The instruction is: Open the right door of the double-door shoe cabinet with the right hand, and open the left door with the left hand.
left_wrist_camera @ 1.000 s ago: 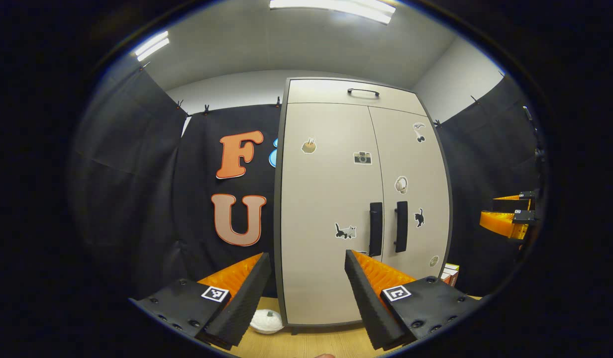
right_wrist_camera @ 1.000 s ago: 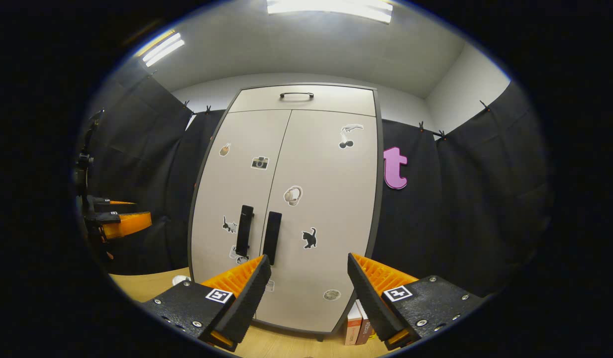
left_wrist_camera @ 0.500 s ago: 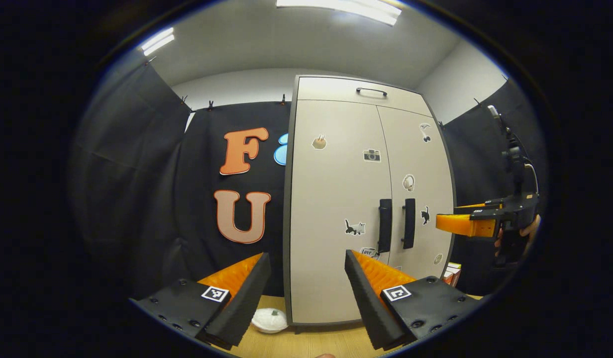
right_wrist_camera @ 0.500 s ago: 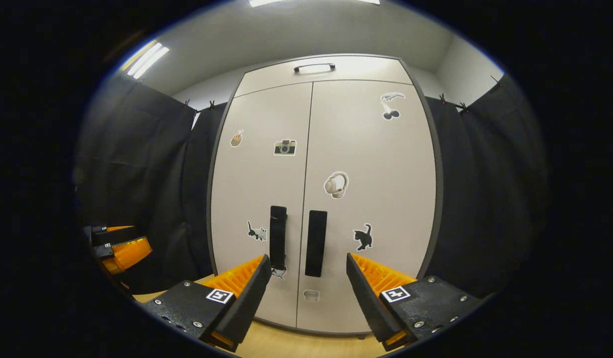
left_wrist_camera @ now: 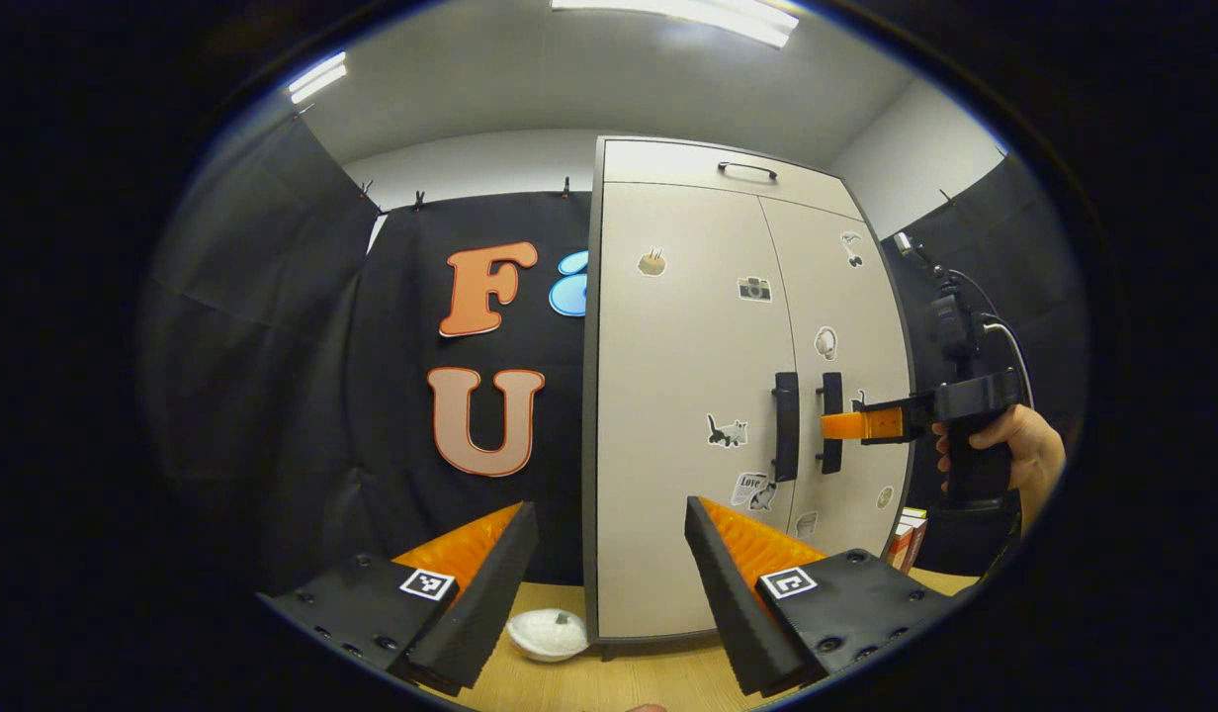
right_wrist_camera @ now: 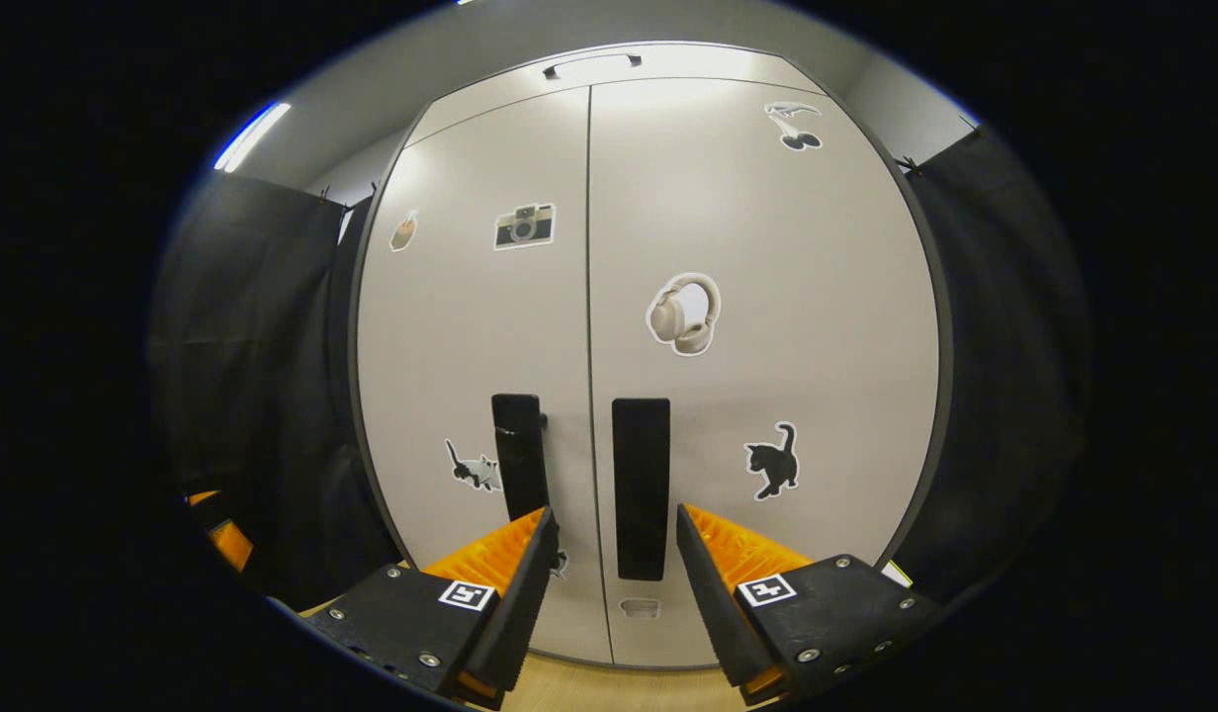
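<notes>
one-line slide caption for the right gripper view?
Open right tool lined up on the right door handle of the closed shoe cabinet, fingers either side of it, not yet gripping.

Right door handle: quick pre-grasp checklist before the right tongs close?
1. Right tongs open: ok.
2. Right door handle lined up between the fingers: ok.
3. Fingers pressing on the handle: not ok; contact depth cannot tell.
4. Both cabinet doors shut: ok.
5. Left tongs open, back from the left door handle: ok.
6. White object on the floor beside the cabinet base, in the left door's swing: cannot tell.
</notes>
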Available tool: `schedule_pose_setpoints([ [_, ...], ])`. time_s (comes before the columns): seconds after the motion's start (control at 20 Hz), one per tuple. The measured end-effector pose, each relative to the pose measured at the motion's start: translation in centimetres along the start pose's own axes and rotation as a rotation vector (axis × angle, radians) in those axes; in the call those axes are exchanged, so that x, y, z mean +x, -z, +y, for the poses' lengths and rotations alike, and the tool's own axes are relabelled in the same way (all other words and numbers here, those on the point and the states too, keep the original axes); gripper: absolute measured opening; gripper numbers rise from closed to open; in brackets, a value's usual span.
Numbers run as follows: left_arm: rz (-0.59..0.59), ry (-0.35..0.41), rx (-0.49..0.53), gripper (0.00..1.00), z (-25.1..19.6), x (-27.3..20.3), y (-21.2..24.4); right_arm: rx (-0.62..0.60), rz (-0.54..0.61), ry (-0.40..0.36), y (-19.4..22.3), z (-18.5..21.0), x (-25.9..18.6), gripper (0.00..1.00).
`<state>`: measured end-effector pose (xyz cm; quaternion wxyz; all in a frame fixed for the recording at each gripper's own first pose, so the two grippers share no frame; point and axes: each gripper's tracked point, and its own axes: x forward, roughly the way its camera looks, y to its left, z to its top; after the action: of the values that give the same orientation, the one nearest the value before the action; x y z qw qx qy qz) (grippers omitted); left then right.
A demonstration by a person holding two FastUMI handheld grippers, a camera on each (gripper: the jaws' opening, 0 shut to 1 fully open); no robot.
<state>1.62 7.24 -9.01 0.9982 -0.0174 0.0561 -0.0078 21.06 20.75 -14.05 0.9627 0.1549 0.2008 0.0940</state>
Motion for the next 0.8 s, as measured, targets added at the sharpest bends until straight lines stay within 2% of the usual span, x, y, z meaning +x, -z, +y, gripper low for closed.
schedule_pose_setpoints([
  [0.3,0.027,-0.022,0.007,0.97,2.1,-0.3,1.4,0.023,-0.015,0.089,0.1,-2.1,3.2,0.59],
  [0.5,0.041,-0.039,-0.008,0.96,2.7,0.2,1.8,-0.025,-0.064,0.085,-0.9,-1.4,3.3,0.47],
  [0.6,0.061,-0.04,-0.024,0.96,2.3,0.2,2.4,-0.016,-0.058,0.089,-0.8,-1.4,3.5,0.34],
  [0.7,0.075,-0.044,-0.038,0.96,2.0,0.1,2.6,0.026,-0.035,0.077,-0.7,-1.4,3.4,0.3],
  [0.8,0.082,-0.049,-0.051,0.96,1.7,-0.1,2.5,0.016,-0.018,0.082,-0.5,-1.5,3.3,0.24],
])
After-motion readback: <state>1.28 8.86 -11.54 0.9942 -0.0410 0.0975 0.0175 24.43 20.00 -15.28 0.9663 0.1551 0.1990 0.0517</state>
